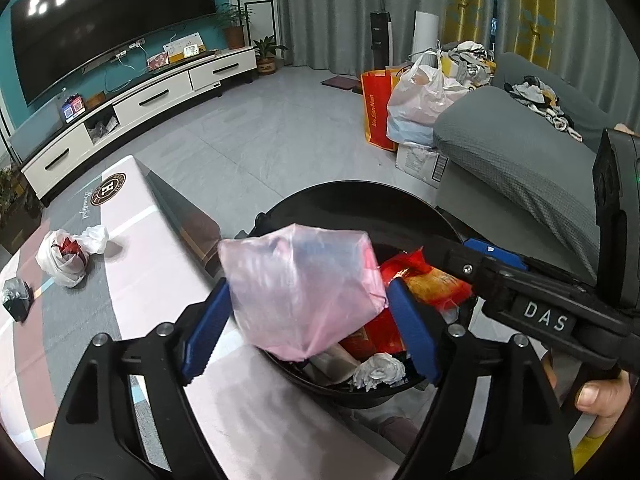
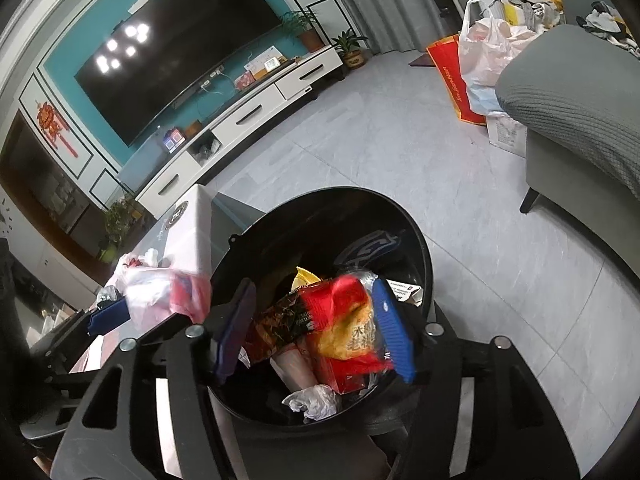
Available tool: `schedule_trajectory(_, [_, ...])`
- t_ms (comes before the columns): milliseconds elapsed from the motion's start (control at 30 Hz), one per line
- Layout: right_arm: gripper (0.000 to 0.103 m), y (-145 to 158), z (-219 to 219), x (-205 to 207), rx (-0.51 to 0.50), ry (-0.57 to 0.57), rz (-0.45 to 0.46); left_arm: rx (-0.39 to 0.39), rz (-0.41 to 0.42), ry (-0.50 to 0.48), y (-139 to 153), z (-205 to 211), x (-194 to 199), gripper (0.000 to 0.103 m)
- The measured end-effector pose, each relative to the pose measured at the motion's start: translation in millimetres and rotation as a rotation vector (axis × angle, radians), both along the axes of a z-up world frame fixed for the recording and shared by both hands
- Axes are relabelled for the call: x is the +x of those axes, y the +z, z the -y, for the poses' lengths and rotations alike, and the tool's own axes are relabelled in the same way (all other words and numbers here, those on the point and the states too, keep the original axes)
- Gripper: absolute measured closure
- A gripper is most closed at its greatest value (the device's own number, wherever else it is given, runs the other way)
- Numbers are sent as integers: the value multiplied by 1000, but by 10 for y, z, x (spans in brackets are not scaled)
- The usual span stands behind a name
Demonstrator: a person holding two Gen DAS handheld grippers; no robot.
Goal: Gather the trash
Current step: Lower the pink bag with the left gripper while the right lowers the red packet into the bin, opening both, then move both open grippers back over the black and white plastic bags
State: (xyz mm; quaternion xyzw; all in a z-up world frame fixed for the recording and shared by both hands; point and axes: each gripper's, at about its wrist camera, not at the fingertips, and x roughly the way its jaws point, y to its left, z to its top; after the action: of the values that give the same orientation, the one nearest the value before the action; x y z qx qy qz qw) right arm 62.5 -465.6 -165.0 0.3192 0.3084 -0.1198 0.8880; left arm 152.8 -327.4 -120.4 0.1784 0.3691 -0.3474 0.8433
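My left gripper is shut on a pink plastic bag and holds it over the near rim of the black trash bin. The bag also shows in the right wrist view. My right gripper is open above the bin, a red and yellow snack wrapper lying loose between its fingers. The bin holds wrappers and crumpled white tissue. On the table lie a white bag with red contents and a dark crumpled wrapper.
A grey sofa stands to the right of the bin. Full shopping bags sit on the floor by it. A TV and white cabinet line the far wall. Tiled floor lies between.
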Motion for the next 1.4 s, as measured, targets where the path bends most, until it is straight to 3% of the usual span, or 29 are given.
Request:
schedule_trajectory(133, [38, 38, 1, -54, 11, -7, 10, -48, -31, 26, 64, -129, 26, 12])
schedule_trajectory(367, [35, 42, -50, -244, 29, -15, -6, -51, -82, 79, 58, -573, -60, 6])
schedule_trajectory(633, [33, -17, -229, -506, 42, 2, -65, -51, -244, 315, -132, -1637, -153, 3])
schedule_trajectory(867, [32, 37, -546, -469, 44, 70, -102, 12, -312, 503, -298, -2388, -321, 3])
schedule_trajectory(967, [32, 126, -781, -397, 14, 128, -103, 5, -347, 578, -343, -2695, -358, 3])
schedule_trajectory(1200, [31, 298, -1308, -223, -47, 245, -114, -74, -310, 697, -206, -3249, -504, 3])
schedule_trajectory(1300, [30, 360, -1511, -172, -76, 280, -118, -110, -339, 707, -171, -3393, -538, 3])
schedule_trajectory(1400, [26, 407, -1705, -134, -95, 317, -122, -134, -315, 698, -109, -3511, -624, 3])
